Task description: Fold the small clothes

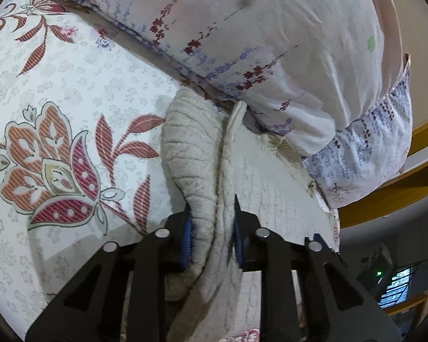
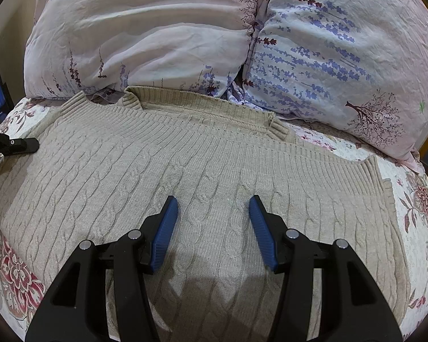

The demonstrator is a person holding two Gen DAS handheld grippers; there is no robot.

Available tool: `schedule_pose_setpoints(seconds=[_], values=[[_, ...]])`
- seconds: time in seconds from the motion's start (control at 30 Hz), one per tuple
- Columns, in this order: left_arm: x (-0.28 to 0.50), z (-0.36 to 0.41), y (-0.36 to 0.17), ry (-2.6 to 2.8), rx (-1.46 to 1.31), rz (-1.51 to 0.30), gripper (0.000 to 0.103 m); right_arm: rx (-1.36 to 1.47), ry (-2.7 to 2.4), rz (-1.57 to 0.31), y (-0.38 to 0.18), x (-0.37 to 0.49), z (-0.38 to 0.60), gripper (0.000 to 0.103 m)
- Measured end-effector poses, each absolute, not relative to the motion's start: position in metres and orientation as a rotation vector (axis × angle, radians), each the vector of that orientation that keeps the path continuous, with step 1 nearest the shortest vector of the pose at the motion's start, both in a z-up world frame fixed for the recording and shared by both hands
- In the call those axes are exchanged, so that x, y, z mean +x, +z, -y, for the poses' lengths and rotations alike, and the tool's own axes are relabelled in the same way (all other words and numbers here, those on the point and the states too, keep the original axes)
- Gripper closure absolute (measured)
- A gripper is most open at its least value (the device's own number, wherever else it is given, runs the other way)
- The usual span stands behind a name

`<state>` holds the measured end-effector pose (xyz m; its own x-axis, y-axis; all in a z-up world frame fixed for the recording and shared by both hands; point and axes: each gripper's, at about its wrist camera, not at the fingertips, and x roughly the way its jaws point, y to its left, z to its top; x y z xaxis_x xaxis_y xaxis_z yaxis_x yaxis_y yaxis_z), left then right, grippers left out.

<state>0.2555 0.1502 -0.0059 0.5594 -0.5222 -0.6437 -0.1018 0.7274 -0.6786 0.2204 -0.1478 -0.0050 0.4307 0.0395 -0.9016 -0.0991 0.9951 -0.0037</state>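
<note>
A beige cable-knit sweater point(image 2: 202, 171) lies spread on the bed, its ribbed neckline point(image 2: 202, 99) against the pillows. My right gripper point(image 2: 212, 202) is open and empty, hovering just above the middle of the sweater. My left gripper point(image 1: 212, 213) is shut on a bunched fold of the sweater point(image 1: 197, 154) at its edge, lifting it into a ridge. The left gripper's black tip also shows in the right wrist view point(image 2: 22, 145) at the sweater's left side.
Two large floral pillows point(image 2: 328, 57) point(image 1: 256, 28) lie directly behind the sweater. The bed sheet point(image 1: 71, 114) has a red flower print. A wooden bed frame point(image 1: 385, 199) and a dark room lie past the bed's edge.
</note>
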Motion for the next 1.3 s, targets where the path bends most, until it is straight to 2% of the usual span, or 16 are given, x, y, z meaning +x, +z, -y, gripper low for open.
schedule_pose_setpoints(seconds=[0.27, 0.47, 0.67, 0.83, 0.97, 1.1, 1.2, 1.23, 1.3], values=[[0.245, -0.138, 0.040, -0.466, -0.814, -0.812, 0.087, -0.077, 0.089, -1.122, -0.006, 0.221, 0.145, 0.049], [0.245, -0.101, 0.084, -0.625, -0.836, -0.727, 0.088, -0.079, 0.103, -1.117, -0.005, 0.222, 0.145, 0.048], [0.253, -0.050, 0.105, -0.738, -0.827, -0.719, 0.089, 0.100, 0.156, -1.094, 0.020, 0.217, 0.185, 0.049], [0.260, 0.004, 0.100, -0.820, -0.822, -0.748, 0.089, 0.229, 0.089, -1.062, 0.047, 0.203, 0.243, 0.048], [0.267, 0.062, 0.081, -0.852, -0.777, -0.799, 0.089, 0.307, -0.015, -1.055, 0.048, 0.187, 0.292, 0.048], [0.279, 0.121, 0.038, -0.857, -0.764, -0.953, 0.089, 0.426, -0.091, -1.050, 0.039, 0.169, 0.332, 0.048], [0.281, 0.145, 0.019, -0.918, -0.815, -1.032, 0.092, 0.503, -0.115, -1.040, 0.038, 0.159, 0.352, 0.048], [0.279, 0.148, 0.019, -0.950, -0.830, -1.044, 0.091, 0.524, -0.112, -1.035, 0.037, 0.159, 0.357, 0.048], [0.270, 0.149, 0.031, -1.008, -0.796, -1.023, 0.062, 0.579, -0.092, -1.021, 0.041, 0.157, 0.365, 0.048]])
